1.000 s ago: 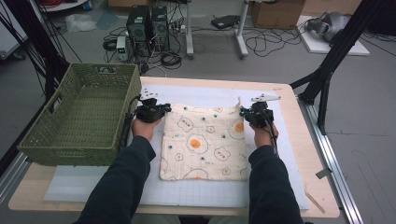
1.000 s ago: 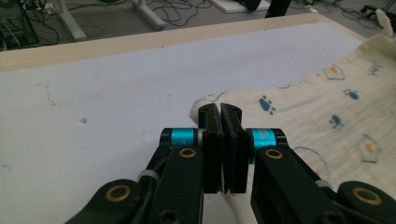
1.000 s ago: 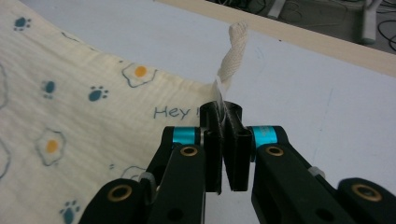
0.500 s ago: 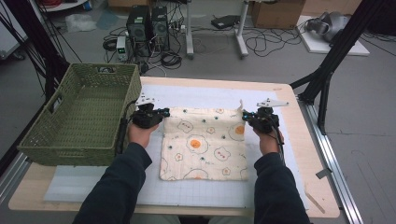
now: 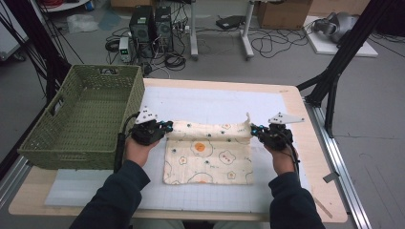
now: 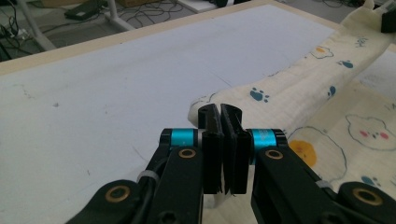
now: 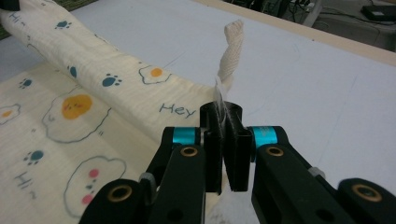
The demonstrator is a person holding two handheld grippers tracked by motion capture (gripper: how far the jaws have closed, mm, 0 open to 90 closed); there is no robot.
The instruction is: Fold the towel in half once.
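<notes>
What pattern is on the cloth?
Cream cloth with fried eggs, blue paw prints and clouds; clearest in the right gripper view.

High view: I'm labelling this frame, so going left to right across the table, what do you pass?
Basket → left gripper → cloth → right gripper. Both grippers are shut on the cloth's far corners.

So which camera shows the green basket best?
The high view: the whole green basket sits at the table's left, beside the left gripper. The right gripper view catches a dark green sliver at its top edge.
</notes>
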